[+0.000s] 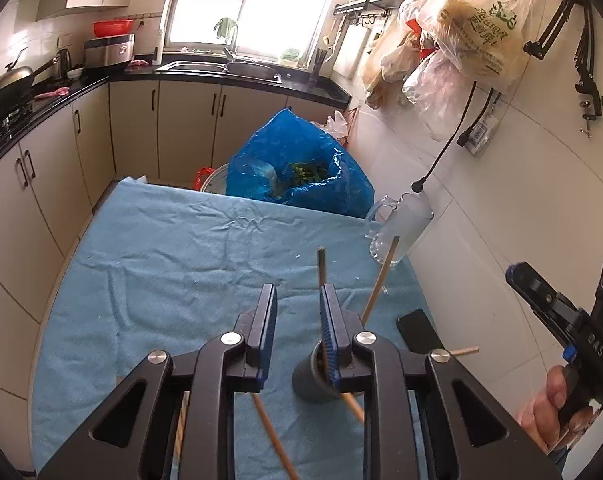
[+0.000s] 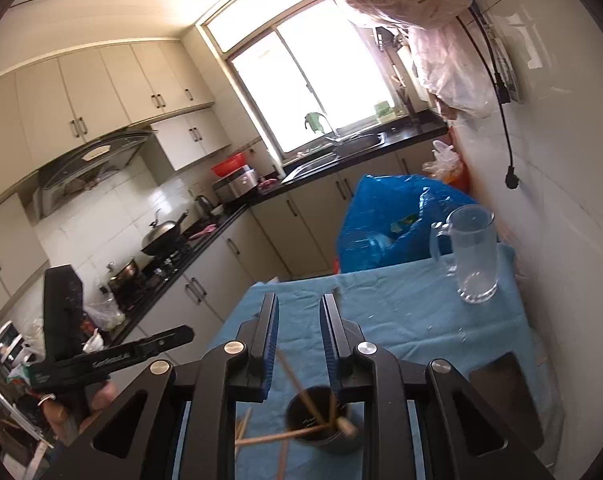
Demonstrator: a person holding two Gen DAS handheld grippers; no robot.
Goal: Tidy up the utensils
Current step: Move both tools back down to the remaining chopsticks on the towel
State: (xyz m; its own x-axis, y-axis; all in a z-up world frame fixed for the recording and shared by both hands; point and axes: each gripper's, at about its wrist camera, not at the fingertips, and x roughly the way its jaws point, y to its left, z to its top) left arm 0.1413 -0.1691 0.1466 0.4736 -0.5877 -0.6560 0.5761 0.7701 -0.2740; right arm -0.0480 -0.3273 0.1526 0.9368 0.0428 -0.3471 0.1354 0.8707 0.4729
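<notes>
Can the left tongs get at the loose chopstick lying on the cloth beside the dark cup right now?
Probably yes. The left tongs are open and empty, right above the loose chopstick on the blue cloth. Only the dark cup stands close beside it; the right tongs are off to the side.
</notes>
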